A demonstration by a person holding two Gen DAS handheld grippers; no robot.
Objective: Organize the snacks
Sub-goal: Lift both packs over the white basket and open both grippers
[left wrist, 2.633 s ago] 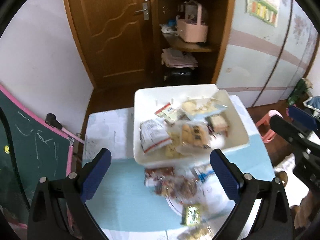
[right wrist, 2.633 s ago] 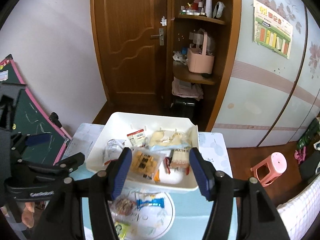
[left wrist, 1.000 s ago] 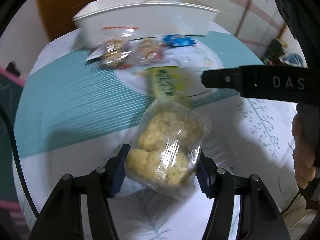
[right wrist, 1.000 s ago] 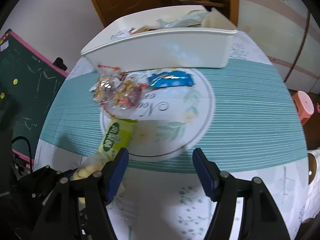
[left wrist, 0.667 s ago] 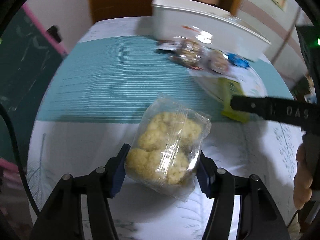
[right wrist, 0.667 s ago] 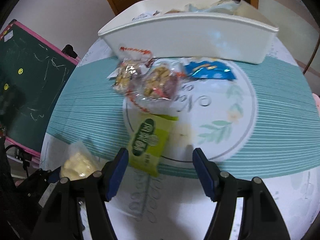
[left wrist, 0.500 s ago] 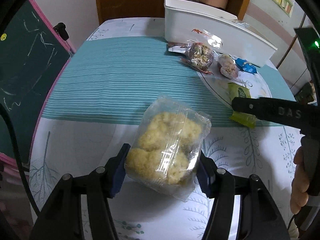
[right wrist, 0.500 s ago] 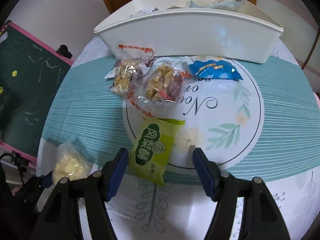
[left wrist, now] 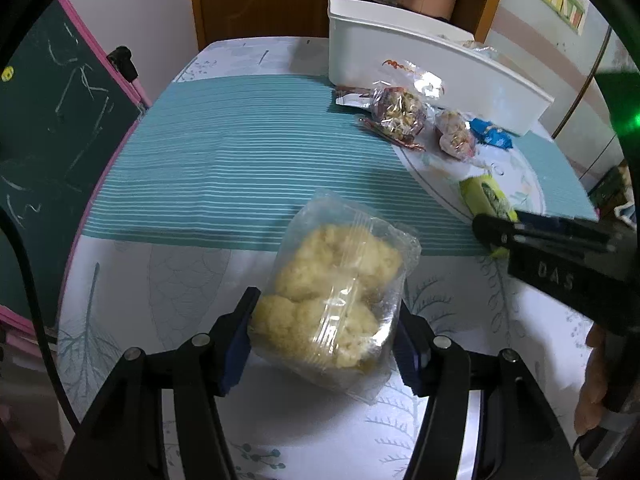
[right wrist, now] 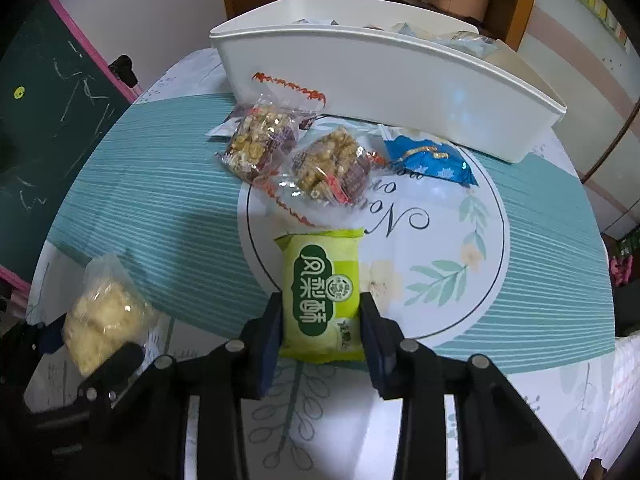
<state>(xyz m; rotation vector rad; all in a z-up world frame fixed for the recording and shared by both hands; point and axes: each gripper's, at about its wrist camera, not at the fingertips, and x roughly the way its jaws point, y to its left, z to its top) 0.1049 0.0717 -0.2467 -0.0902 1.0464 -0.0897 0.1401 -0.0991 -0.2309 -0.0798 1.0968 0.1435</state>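
The left gripper [left wrist: 324, 344] was clenched on a clear bag of pale yellow puffs [left wrist: 340, 280], carried above the near part of the worktop [left wrist: 208, 160], while the jaws of the right gripper [right wrist: 322, 328] had just been closing and now pinched the green pastry packet [right wrist: 322, 292] by its two long edges, the packet lying at the near rim of the round printed mat [right wrist: 452, 240]. The white bin [right wrist: 400, 80] stood at the far edge of the worktop, already holding several packets, and two nut-cluster packets [right wrist: 296, 156] and a blue wrapper [right wrist: 430, 158] lay on the worktop just in front of its wall. The likeliest trouble was the slick, air-filled film: either packet could squirm out of the pads on the way up, or a harder squeeze could crush the puffs or burst a seal. Both grippers were near each other, so swinging them toward the bin together could make them knock. A low carry might also snag the bin's wall or drag the loose packets lying before it.
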